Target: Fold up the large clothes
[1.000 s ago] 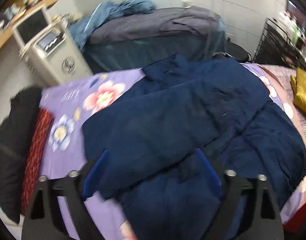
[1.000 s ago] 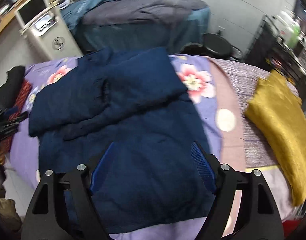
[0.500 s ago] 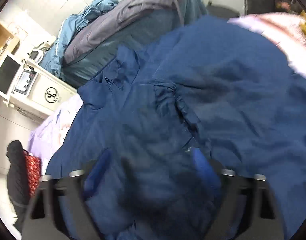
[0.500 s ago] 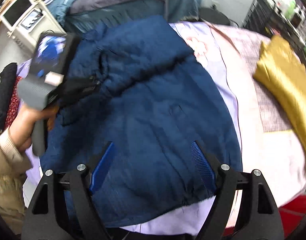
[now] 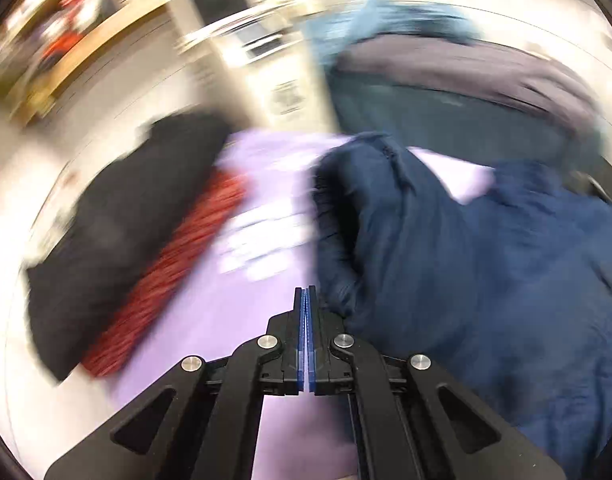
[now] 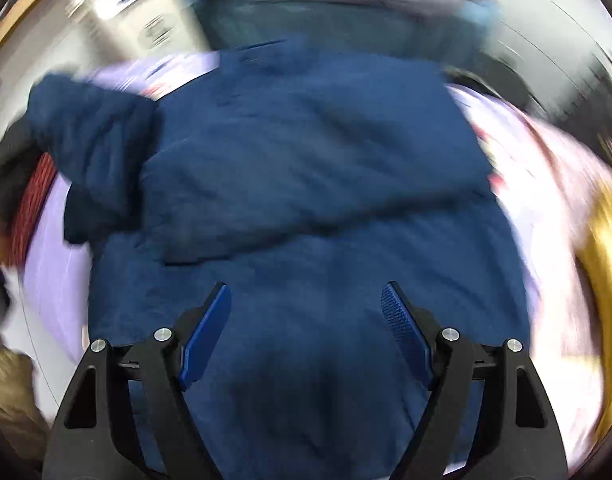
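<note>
- The jacket (image 6: 306, 200) lies spread over the purple sheet (image 5: 194, 320), filling most of the right wrist view; one sleeve looks laid across the body, so I judge the folding to be partly done, not finished.
- A bunched part of the jacket, a sleeve or shoulder, sticks out at its left side over the sheet, and I take this loose end to be the piece now in hand.
- The left gripper (image 5: 305, 300) has its blue pads pressed together with no cloth visible between them; it sits low over the sheet, just beside the jacket's left edge, pointing along that edge toward the collar.
- The right gripper (image 6: 306, 304) hovers above the jacket's lower half with its jaws wide apart and nothing between them; whether it touches the cloth I cannot tell.
- Both views are heavily smeared, so fine detail of seams and hem is lost.
- Next, as I judge it, the left jaws must part and take the bunched edge, then carry it inward over the body, while the right one pins or lifts the hem.
- The padded cloth will likely spring back, so a firm, deep bite is wanted.
- A black garment (image 5: 118, 220) and a red one (image 5: 174, 276) lie at the sheet's left, apart from the jacket.
</note>
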Available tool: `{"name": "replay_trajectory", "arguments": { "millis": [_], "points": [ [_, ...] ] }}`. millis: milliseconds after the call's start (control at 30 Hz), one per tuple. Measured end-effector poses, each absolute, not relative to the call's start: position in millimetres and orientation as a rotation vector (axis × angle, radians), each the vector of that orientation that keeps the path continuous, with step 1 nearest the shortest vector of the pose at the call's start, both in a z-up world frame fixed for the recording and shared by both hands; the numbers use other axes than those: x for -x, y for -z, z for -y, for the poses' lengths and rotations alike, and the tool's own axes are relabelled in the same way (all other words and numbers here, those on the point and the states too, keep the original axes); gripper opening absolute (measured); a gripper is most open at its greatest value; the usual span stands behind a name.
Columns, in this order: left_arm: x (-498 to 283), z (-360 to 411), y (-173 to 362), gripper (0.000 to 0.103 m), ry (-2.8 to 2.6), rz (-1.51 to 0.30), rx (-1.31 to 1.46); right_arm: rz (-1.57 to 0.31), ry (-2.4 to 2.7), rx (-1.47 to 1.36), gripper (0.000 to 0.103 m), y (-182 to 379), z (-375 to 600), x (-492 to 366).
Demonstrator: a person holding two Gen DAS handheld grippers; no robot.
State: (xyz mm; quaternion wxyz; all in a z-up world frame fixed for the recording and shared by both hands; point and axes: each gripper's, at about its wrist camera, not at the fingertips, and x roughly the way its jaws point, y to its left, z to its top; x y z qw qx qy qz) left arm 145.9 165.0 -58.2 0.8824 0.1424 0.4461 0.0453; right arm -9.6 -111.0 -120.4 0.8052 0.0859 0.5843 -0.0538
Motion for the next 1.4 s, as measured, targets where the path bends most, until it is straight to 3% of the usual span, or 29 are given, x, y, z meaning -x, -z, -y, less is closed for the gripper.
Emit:
{"name": "replay_trajectory", "arguments": {
  "millis": [200, 300, 367, 433, 467, 533, 700, 767, 900, 1000, 1167, 1300, 1333, 1400],
  "points": [
    [-142, -301, 45, 0.001, -0.376, -0.947, -0.227, -1.29, -0.068, 0.171, 0.075, 175, 7, -60],
    [-131, -325, 50, 0.001, -0.395, -0.98, -0.173, -1.365, -0.068, 0.27, 0.053, 212, -6, -71],
    [-124, -325, 60, 0.001, -0.347, -1.017, -0.15, -1.372, -0.076, 0.258, 0.017, 218, 0, -71],
    [-121, -313, 72, 0.005, -0.302, -1.057, -0.149, -1.333, -0.026, 0.25, 0.003, 204, 13, -68],
    [-119, -303, 81, 0.008, -0.259, -1.085, -0.142, -1.301, 0.011, 0.216, 0.002, 190, 25, -66],
    [-118, -284, 96, 0.019, -0.206, -1.112, -0.139, -1.237, 0.091, 0.137, 0.001, 157, 59, -60],
    [-117, -213, 105, 0.028, -0.009, -1.11, -0.159, -1.105, 0.332, 0.028, 0.001, 82, 166, -35],
    [-115, -188, 101, 0.038, 0.036, -1.091, -0.18, -1.071, 0.417, -0.066, 0.001, 52, 222, -18],
    [-110, -168, 91, 0.076, 0.069, -1.041, -0.153, -0.99, 0.588, -0.131, 0.001, -2, 316, 30],
    [-116, -174, 89, 0.087, 0.061, -1.06, -0.093, -0.934, 0.714, -0.17, 0.0, -37, 390, 64],
    [-136, -194, 100, 0.088, -0.015, -1.124, -0.057, -0.925, 0.915, -0.13, 0.0, -67, 506, 99],
    [-156, -207, 113, 0.088, -0.008, -1.182, 0.013, -0.828, 1.01, -0.428, 0.001, -70, 575, 145],
    [-159, -208, 116, 0.091, -0.002, -1.185, 0.034, -0.822, 0.982, -0.493, 0.004, -65, 576, 150],
    [-170, -212, 126, 0.091, 0.022, -1.206, 0.093, -0.858, 0.875, -0.573, 0.024, -45, 567, 150]
  ]
}}
